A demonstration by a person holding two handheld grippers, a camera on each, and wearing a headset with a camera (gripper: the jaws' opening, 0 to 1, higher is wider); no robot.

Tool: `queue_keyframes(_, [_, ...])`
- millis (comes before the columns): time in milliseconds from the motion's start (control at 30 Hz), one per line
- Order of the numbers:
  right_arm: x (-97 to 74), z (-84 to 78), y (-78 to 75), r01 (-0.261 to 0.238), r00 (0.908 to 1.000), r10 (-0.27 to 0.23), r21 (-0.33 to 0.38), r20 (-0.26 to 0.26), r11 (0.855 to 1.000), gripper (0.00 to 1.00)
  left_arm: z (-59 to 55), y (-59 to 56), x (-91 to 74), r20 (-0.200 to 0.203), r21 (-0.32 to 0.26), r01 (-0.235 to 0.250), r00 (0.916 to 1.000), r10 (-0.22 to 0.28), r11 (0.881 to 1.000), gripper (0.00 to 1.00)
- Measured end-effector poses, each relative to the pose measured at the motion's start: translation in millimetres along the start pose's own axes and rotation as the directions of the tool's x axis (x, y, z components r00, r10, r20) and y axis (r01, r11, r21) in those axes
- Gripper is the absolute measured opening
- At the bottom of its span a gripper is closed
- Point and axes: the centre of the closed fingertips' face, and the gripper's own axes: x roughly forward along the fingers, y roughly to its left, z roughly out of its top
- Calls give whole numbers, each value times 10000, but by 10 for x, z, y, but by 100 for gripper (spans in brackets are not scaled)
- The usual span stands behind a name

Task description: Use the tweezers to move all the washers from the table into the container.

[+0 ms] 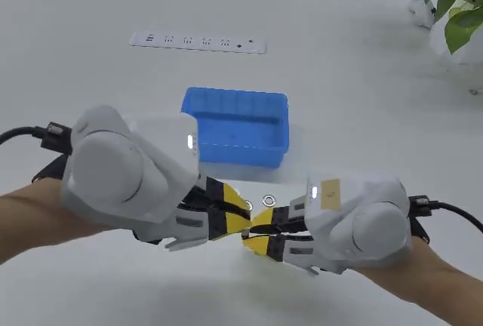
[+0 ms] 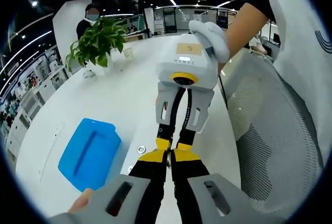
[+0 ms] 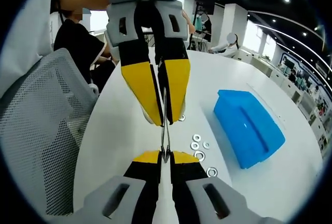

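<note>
The left gripper [image 1: 243, 219] and the right gripper [image 1: 255, 241] meet tip to tip low over the white table [image 1: 362, 115], on the near side of the blue rectangular plastic container [image 1: 235, 126]. In the right gripper view, the thin metal tweezers [image 3: 165, 130] run in a straight line between both pairs of yellow-tipped jaws. The right gripper's jaws are pressed together on one end of the tweezers. The left gripper's jaws are drawn in to a narrow slit that clamps the other end. The small silver ring washers [image 3: 199, 155] lie flat and loose on the table, clustered between the tweezers and the container. One further washer lies just beside the left gripper's jaw tip. The container stands open side up. A white power strip [image 1: 198, 41] lies beyond the container, well apart from it. A green leafy plant [image 1: 453, 1] stands at the far right corner
</note>
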Motion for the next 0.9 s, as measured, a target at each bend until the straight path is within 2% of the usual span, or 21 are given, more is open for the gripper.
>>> queue_keyframes(200, [-3, 0, -4, -58, 10000, 58, -40, 10, 10000, 7, 21, 11, 9, 86, 300, -85, 9999, 83, 9995, 7])
queue_keyframes(233, [-4, 0, -8, -31, 10000, 31, -42, 17, 10000, 7, 41, 23, 7, 150, 637, -228, 9996, 219, 9977, 7])
queue_keyframes(267, [-5, -1, -17, 19, 10000, -19, -48, 17, 10000, 7, 46, 29, 10, 173, 728, -329, 9993, 317, 9968, 7])
queue_keyframes(333, [-4, -14, -18, -14, 10000, 14, -51, -63, 10000, 8, 41, -26, 21, 197, 494, -1, 9998, -9, 9988, 6])
queue_keyframes(567, [-5, -5, -15, 12, 10000, -13, -115, -68, 9999, 10, 31, -41, 8, 94, 673, 224, 9997, -231, 9975, 6])
queue_keyframes(700, [-5, 92, -11, -147, 9993, 149, -58, 346, 9999, 12, 33, -34, 7, 75, 664, 299, 9995, -304, 9973, 6])
queue_keyframes(900, [24, 79, -3, -358, 9993, 362, -290, 117, 9989, 10, 27, -21, -2, -102, 827, 372, 9993, -365, 9959, 6])
